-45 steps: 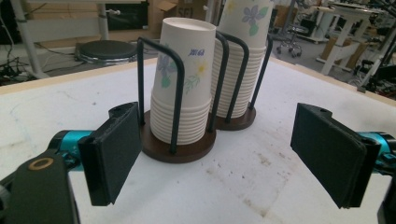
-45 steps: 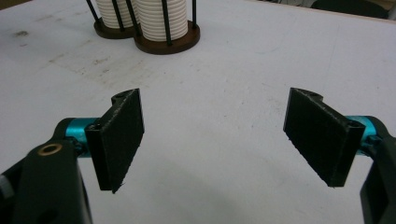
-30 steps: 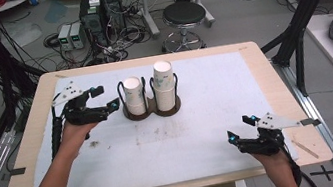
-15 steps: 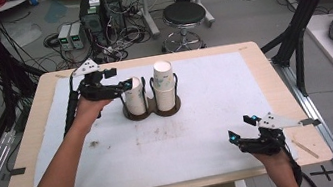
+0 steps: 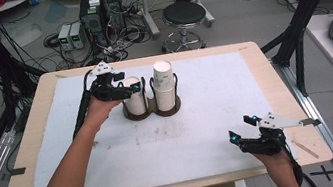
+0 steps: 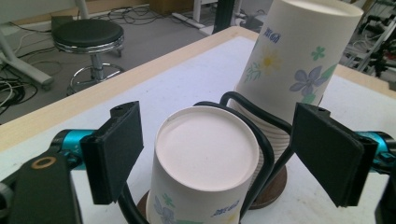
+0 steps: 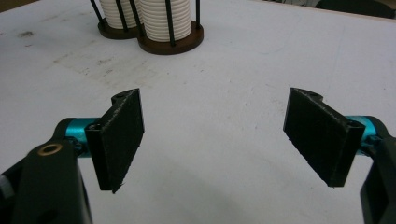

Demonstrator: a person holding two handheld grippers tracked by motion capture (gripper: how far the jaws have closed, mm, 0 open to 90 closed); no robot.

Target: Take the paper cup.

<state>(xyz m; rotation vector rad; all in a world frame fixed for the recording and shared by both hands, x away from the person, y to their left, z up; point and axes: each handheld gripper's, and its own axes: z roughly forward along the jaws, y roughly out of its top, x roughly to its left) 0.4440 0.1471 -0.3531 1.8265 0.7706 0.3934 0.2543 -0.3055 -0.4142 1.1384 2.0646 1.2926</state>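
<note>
Tabletop: cup stack [image 6: 201, 163] between hand-held gripper [image 6: 219, 154] pads.

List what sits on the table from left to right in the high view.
left gripper → shorter cup stack → taller cup stack → right gripper

In the left gripper view, the nearer cup stack [image 6: 201, 163] between the fingers [image 6: 116, 149] was cut off below; whether the pads touched it was unclear.
</note>
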